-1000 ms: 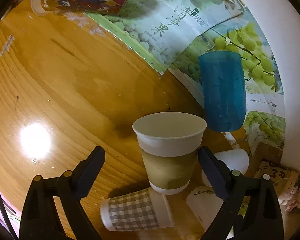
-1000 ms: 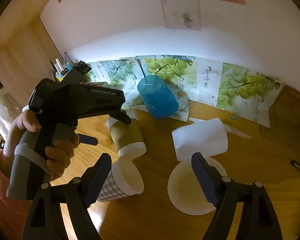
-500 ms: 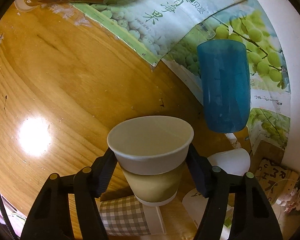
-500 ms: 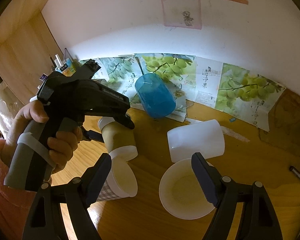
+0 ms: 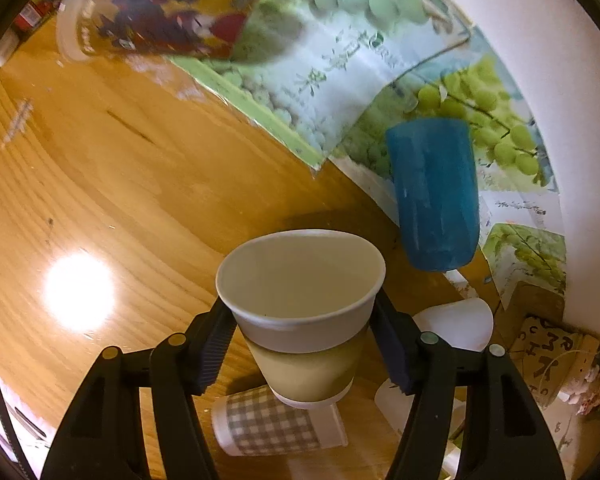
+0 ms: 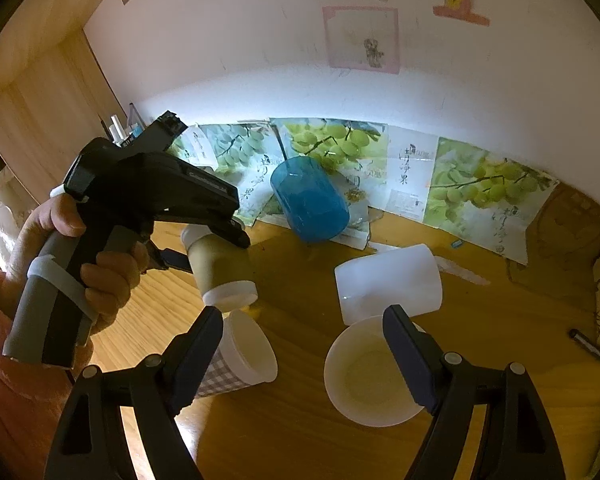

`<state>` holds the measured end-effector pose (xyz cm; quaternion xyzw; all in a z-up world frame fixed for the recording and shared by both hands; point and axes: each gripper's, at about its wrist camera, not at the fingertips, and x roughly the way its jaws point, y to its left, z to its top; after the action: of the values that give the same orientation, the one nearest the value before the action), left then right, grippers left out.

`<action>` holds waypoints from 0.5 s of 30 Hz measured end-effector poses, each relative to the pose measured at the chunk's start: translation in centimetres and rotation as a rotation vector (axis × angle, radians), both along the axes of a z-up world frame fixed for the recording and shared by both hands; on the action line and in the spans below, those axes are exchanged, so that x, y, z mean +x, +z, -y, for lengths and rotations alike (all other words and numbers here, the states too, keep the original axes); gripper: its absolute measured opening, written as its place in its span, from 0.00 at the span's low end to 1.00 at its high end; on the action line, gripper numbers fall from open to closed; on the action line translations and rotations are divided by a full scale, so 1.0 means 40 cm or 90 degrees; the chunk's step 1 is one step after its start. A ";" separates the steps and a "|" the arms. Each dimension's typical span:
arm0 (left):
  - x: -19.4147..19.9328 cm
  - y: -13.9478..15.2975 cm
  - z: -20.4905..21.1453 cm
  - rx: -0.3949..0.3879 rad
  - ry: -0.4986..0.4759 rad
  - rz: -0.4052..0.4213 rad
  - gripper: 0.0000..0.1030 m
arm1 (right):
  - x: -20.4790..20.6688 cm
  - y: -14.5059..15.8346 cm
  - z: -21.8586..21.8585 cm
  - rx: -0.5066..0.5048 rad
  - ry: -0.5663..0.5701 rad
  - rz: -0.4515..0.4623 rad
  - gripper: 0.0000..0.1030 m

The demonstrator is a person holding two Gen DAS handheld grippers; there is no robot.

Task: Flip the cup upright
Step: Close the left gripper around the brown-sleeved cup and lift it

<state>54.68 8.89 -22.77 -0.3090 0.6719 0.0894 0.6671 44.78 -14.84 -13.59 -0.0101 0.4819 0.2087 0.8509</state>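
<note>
My left gripper (image 5: 302, 350) is shut on a paper cup with a tan sleeve (image 5: 300, 312), mouth toward the camera, held above the wooden table (image 5: 120, 200). The same cup shows in the right wrist view (image 6: 220, 268), tilted and off the table, its base lowest. My right gripper (image 6: 304, 354) is open and empty over the table. A checked paper cup (image 6: 240, 360) lies on its side by the right gripper's left finger (image 6: 198, 354). A white cup (image 6: 370, 372) stands mouth up by its right finger.
A blue tumbler (image 6: 310, 200) leans on grape posters (image 6: 480, 184) at the wall. A white plastic cup (image 6: 388, 282) lies on its side. A printed cup (image 5: 156, 12) lies at the far left. A pen (image 6: 588, 346) lies at right.
My left gripper closed around the tan-sleeved cup and lifted it off the table, tilting it. The right gripper stayed open and drifted slightly.
</note>
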 end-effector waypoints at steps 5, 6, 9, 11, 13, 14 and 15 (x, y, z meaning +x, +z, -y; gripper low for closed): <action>-0.027 0.047 -0.044 -0.001 -0.005 0.021 0.66 | -0.023 0.028 -0.016 0.000 -0.004 0.017 0.80; -0.034 0.058 -0.053 0.002 -0.009 0.026 0.66 | -0.029 0.033 -0.021 0.001 -0.005 0.020 0.80; -0.049 0.077 -0.060 0.006 -0.016 0.037 0.66 | -0.049 0.050 -0.035 0.003 -0.010 0.028 0.80; -0.063 0.091 -0.069 0.010 -0.022 0.043 0.66 | -0.063 0.057 -0.044 0.001 -0.016 0.029 0.80; -0.075 0.096 -0.059 0.017 -0.025 0.045 0.66 | -0.081 0.063 -0.056 -0.008 -0.024 0.029 0.80; -0.082 0.100 -0.063 0.018 -0.028 0.047 0.66 | -0.089 0.064 -0.062 -0.011 -0.026 0.028 0.80; -0.093 0.108 -0.073 0.020 -0.032 0.048 0.66 | -0.100 0.066 -0.067 -0.011 -0.028 0.028 0.80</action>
<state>50.98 11.79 -18.45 -0.2851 0.6523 0.0715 0.6987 40.78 -12.14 -10.97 -0.0119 0.4649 0.1857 0.8656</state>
